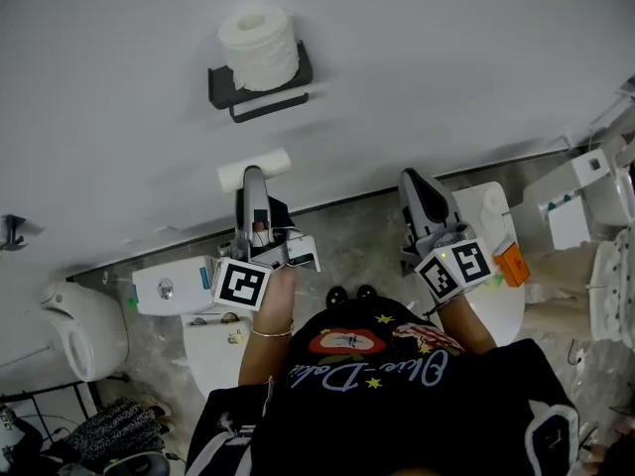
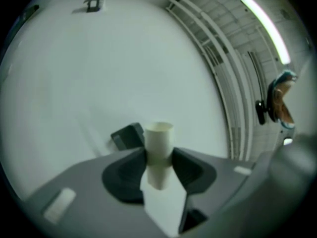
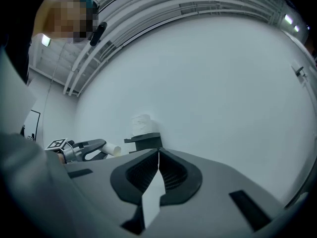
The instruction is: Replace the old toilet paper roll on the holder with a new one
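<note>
A black wall holder (image 1: 260, 89) carries a full white roll (image 1: 260, 48) on its top shelf; its bar below is bare. My left gripper (image 1: 254, 175) is shut on an empty cardboard tube (image 1: 276, 162), held crosswise a little below the holder. In the left gripper view the tube (image 2: 159, 133) stands upright between the pads, with the holder (image 2: 127, 135) behind it. My right gripper (image 1: 415, 178) is shut on nothing, lower right of the holder. The right gripper view shows the holder (image 3: 146, 142), the roll (image 3: 141, 124) and the left gripper (image 3: 81, 150) at left.
A white toilet tank (image 1: 174, 286) sits below my left hand, and a second toilet (image 1: 496, 266) with an orange item (image 1: 511, 264) below my right. A white fixture (image 1: 84, 330) stands at far left. A wall hook (image 1: 12, 231) is left.
</note>
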The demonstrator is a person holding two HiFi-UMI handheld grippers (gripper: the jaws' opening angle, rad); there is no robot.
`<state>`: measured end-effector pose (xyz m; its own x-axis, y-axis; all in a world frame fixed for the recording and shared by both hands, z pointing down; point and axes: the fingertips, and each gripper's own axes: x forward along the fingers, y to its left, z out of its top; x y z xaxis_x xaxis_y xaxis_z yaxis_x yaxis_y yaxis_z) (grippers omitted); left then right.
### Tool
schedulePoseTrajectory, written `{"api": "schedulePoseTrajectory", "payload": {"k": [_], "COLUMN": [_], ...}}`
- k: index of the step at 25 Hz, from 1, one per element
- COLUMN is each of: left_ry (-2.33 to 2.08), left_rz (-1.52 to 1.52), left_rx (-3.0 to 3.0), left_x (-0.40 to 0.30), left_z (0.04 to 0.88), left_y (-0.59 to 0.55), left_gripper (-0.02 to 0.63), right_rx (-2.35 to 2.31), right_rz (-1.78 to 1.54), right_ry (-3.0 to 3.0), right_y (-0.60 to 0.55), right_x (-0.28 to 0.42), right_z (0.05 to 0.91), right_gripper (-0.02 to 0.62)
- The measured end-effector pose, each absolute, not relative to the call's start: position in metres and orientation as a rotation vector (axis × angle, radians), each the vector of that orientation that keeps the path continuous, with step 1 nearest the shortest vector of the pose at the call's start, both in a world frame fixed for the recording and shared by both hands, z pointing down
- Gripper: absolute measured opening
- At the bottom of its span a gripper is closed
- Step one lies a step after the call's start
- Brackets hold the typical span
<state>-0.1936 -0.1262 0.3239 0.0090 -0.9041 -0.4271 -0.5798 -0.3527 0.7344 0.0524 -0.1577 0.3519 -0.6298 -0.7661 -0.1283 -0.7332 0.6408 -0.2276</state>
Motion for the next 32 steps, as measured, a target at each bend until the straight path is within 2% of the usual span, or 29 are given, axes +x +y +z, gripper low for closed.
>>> {"api": "schedulePoseTrajectory", "payload": {"k": [9,14,19,24,32], "left_ry": [-1.742,-2.130,-2.278,-2.216,-2.195], "left_rz": [-1.148,-0.476,-0.085,-0.196,-0.194], "left_rx": [1.972,2.228,2.346,2.375,2.411], "left_x": [-0.210,-0.205,-0.196,-0.185,-0.178], "left_z": [0.323,0.330,0.332,0.330,0.326], "left_y": [-0.099,-0.099,-0.098,-0.098,-0.099], "left_gripper": [0.153,0.156,0.156,0.172,0.173], "right_rx": [-1.126,-1.126,-1.138,-1.146,-1.149], "right_rz": [-0.240,-0.246,-0.243,-0.239,-0.238], "right_ry": [2.694,2.699,2.687,2.682,2.672], "right_y": [-0.152,-0.152,-0.153,-0.155,-0.154], "right_x": [0.030,0.029,0.033,0.035,0.036], "right_z": [0.351,0.353,0.352,0.350,0.352], "right_gripper": [0.014,0.014,0.014,0.014,0.014]}}
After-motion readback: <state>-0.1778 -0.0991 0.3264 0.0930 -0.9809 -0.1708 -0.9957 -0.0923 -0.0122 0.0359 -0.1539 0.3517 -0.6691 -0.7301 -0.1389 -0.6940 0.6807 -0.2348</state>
